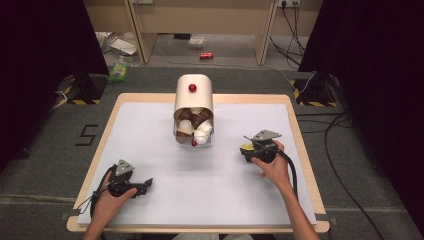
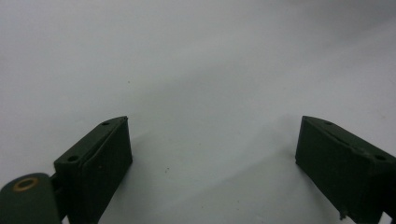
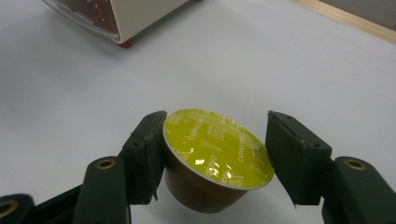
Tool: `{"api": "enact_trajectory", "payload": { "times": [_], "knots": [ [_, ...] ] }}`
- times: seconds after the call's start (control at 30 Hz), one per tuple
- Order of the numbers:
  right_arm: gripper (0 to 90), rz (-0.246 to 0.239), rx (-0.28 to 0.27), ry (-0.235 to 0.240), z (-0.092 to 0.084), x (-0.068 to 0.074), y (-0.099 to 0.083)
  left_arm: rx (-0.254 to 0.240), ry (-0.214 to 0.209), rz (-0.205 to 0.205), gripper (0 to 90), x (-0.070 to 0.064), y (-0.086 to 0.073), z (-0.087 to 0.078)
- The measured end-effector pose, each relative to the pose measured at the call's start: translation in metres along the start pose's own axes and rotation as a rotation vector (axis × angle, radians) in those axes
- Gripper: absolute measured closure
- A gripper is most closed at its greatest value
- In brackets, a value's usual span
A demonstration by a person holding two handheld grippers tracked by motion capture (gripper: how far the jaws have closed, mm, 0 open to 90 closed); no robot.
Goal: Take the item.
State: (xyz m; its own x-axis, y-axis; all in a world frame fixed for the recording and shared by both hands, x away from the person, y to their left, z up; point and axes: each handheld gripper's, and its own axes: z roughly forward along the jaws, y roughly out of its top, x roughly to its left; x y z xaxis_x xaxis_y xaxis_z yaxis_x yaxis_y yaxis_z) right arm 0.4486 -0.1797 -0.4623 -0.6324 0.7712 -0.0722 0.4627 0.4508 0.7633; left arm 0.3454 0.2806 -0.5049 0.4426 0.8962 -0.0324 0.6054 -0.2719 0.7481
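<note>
- My right claw [image 3: 215, 154] is clamped on a coffee capsule [image 3: 217, 149] with a yellow foil lid. In the right gripper view both jaws press the capsule's brown body just under the lid's rim.
- In the high view the right claw [image 1: 248, 150] sits over the right half of the bench [image 1: 150, 107], nearer the right edge than the middle, with a sliver of yellow capsule [image 1: 246, 147] showing at its tip.
- The capsule looks lifted just clear of the white bench top [image 3: 289, 60]. I see a soft shadow under it, but I cannot tell for certain whether its base touches.
- My left claw [image 1: 148, 182] rests near the front left corner. In the left gripper view its jaws stand wide apart over bare white surface [image 2: 210, 70], with nothing between them.
- The cream capsule dispenser [image 1: 194, 95] stands at the middle of the bench toward the back edge. Its clear front bin [image 1: 194, 131] is packed with brown and white capsules.
- Done so far, by my reading: one capsule is securely in the right claw and away from the dispenser.
- Left to do, as I judge it: set this capsule down on the open bench or carry it to the dispenser; I cannot tell which. The many capsules in the bin suggest plenty of work remains.
- The left claw has no part in the job at present.
</note>
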Motion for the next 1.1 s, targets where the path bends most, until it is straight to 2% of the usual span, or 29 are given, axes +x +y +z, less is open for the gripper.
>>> {"api": "enact_trajectory", "payload": {
  "times": [0.33, 0.57, 0.77, 1.1],
  "knots": [
    [39.5, -0.008, 0.040, 0.008, 0.012, 0.001, -0.005, -0.001, 0.000, -0.001, 10.1, 0.000, 0.000, 0.000],
    [27.2, 0.010, 0.036, 0.003, 0.012, 0.001, -0.005, -0.001, -0.001, -0.002, 10.1, 0.000, 0.000, 0.000],
    [23.2, 0.028, 0.025, 0.004, 0.009, 0.001, -0.004, -0.001, 0.000, -0.002, 10.1, 0.000, 0.000, 0.000],
    [21.3, 0.041, -0.008, 0.002, -0.006, 0.000, -0.003, -0.002, -0.003, -0.002, 10.2, 0.000, 0.000, 0.000]
  ]
}}
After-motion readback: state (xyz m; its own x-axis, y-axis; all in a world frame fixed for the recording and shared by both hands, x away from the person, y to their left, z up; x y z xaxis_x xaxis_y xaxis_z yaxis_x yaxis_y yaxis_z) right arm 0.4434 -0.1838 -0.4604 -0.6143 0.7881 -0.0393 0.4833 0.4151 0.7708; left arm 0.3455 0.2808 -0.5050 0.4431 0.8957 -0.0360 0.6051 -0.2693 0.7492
